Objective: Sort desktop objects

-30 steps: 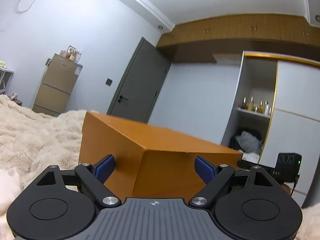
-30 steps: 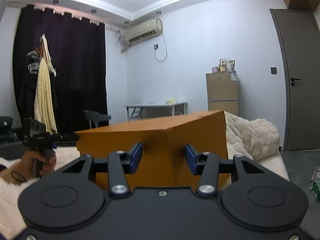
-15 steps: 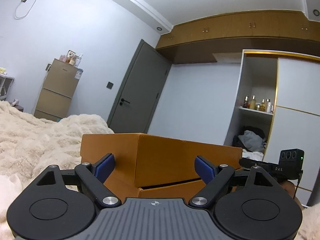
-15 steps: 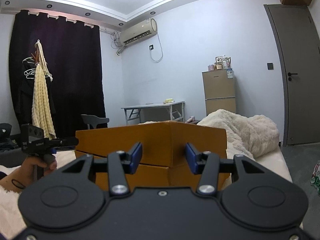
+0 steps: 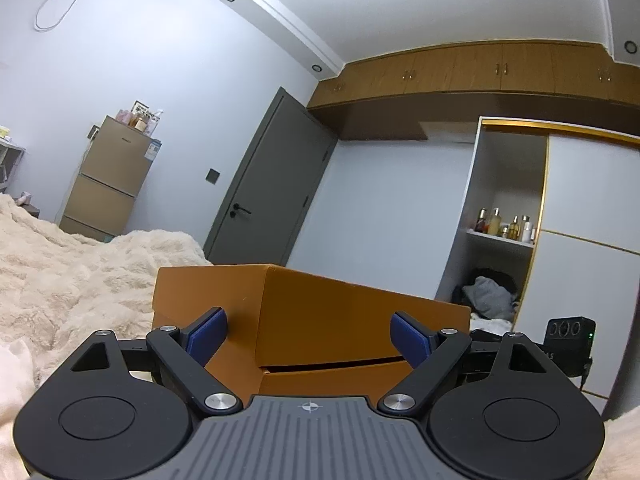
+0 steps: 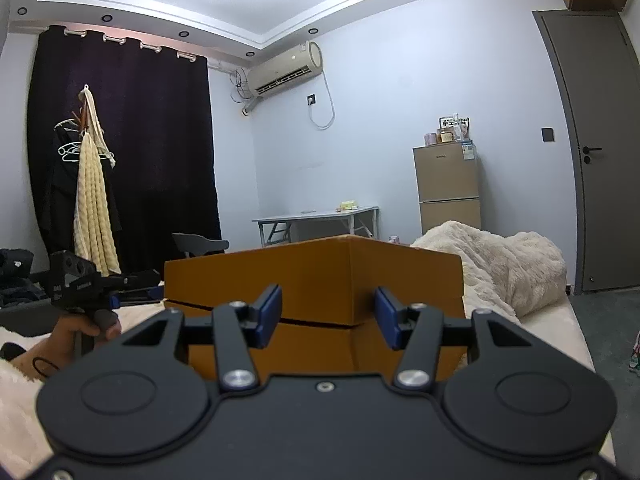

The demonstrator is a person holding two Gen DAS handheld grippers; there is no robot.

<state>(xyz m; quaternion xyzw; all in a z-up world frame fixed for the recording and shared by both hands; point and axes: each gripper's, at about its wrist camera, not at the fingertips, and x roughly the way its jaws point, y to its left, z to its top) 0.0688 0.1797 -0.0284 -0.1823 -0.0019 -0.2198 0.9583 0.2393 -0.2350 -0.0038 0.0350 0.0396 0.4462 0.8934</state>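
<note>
Bedroom setting: fluffy cream blanket (image 5: 68, 280) on a bed is the work surface, grey door (image 5: 272, 184) and wardrobe behind.

Orange box (image 5: 344, 320) sits on the blanket between the two tools, lid (image 6: 320, 280) on. A dark seam runs round it where lid meets base, and it looks uneven, so the lid may not be fully seated.

Left gripper (image 5: 308, 338): jaws spread wide, level, straddling a near corner of the box. Blue pads (image 5: 206, 334) stand clear of both faces, nothing pinched.

Right gripper (image 6: 326, 316): jaws narrower and opening, aimed at the opposite corner right at the seam. Pads (image 6: 269, 314) look off the cardboard; can't confirm contact, reads as not gripping.

The left hand (image 6: 80, 332) also shows in the right view, low on the blanket.

Handling, my read:
- Rigid cardboard, likely light, contents unknown.
- Smooth finish, so pads may slip on flat faces.
- Lid is loose-fit: lifting by the lid alone probably separates it from the base.
- Corners are bad pinch points; jaws will skate off.
- Better: clamp a lid wall edge to open it, or support the base from both sides to move it.
- Soft blanket means the box can tilt or sink when pushed.
</note>
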